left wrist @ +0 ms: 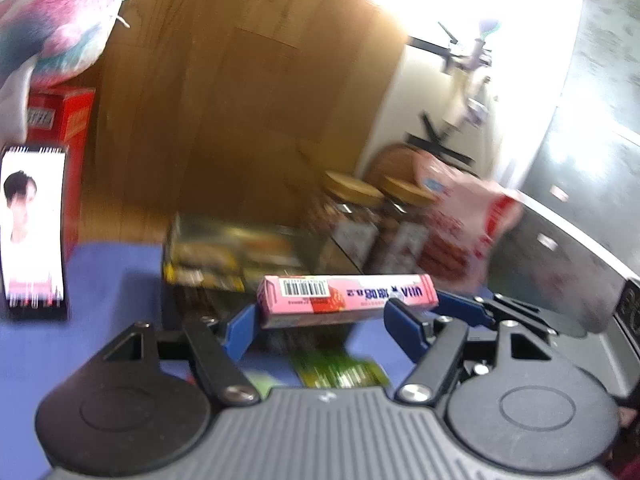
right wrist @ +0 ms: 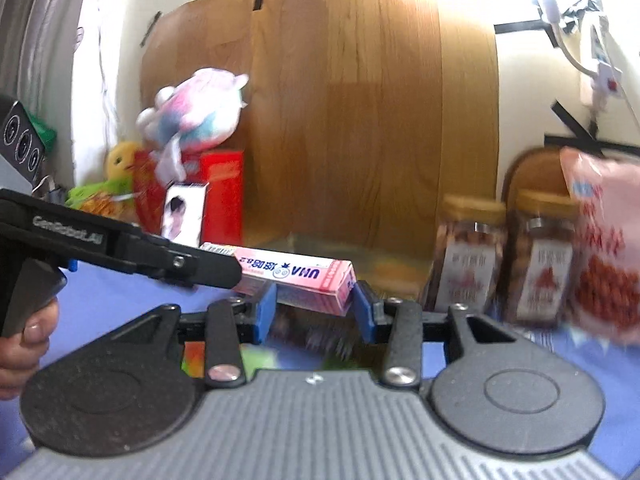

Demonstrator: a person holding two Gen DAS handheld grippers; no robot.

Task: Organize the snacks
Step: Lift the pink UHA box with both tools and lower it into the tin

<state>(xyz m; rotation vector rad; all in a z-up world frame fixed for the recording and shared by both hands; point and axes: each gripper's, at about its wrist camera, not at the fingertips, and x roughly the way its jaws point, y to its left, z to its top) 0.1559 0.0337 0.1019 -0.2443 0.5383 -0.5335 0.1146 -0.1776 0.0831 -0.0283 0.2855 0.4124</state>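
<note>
Left wrist view: a pink UHA candy box (left wrist: 347, 294) is clamped endwise by the left gripper (left wrist: 320, 320). Its other end is clamped by the right gripper (right wrist: 314, 308). Two cork-lidded jars (right wrist: 466, 256) and a pink snack bag (right wrist: 604, 248) are ranged along the blue tabletop's (right wrist: 580, 364) far edge.

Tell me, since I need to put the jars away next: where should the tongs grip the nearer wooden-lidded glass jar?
Grip the nearer wooden-lidded glass jar around its straight glass body below the lid, coming level from the front. It stands upright, a second jar crowds its right side, and the lid looks too wide.

Daylight blows out the upper right of the left wrist view. Motion blur smears the two brown-filled glass jars (right wrist: 496, 260). Fisheye bends edges.
</note>
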